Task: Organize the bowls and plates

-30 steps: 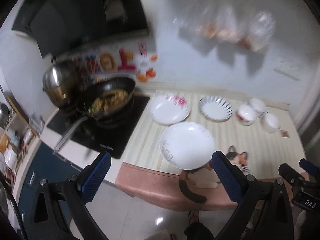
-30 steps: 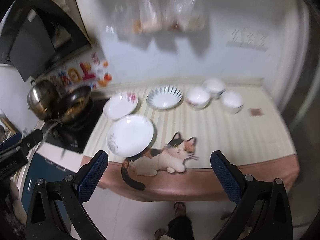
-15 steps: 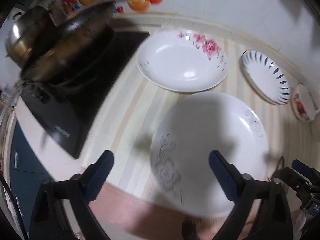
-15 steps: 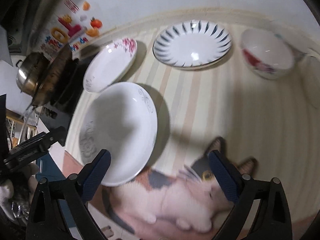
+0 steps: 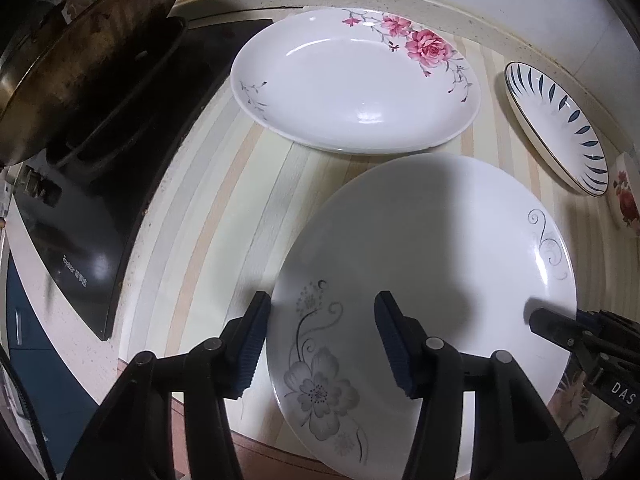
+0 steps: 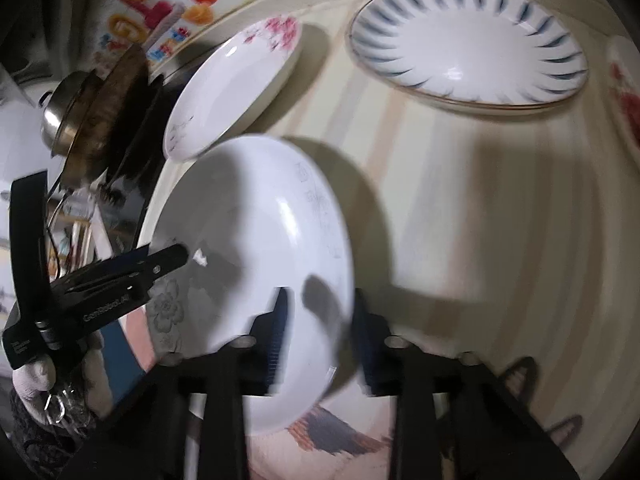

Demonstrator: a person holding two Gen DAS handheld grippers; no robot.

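Note:
A large white plate with grey flowers [image 5: 432, 264] lies nearest on the striped counter; it also shows in the right wrist view [image 6: 256, 264]. My left gripper [image 5: 322, 344] is partly open, its fingers straddling the plate's left rim. My right gripper [image 6: 320, 328] is partly open, its fingers straddling the plate's right rim. Behind lie a rose-pattern plate [image 5: 352, 80] and a blue-striped plate [image 6: 468, 44].
A black induction hob [image 5: 92, 184] with a dark wok [image 5: 80, 60] stands at the left. A red-flowered bowl [image 5: 626, 200] sits at the far right. A cat-print mat [image 6: 340, 440] covers the counter's front edge.
Both grippers have moved down and close to the grey-flower plate and narrowed their jaws around its opposite rims.

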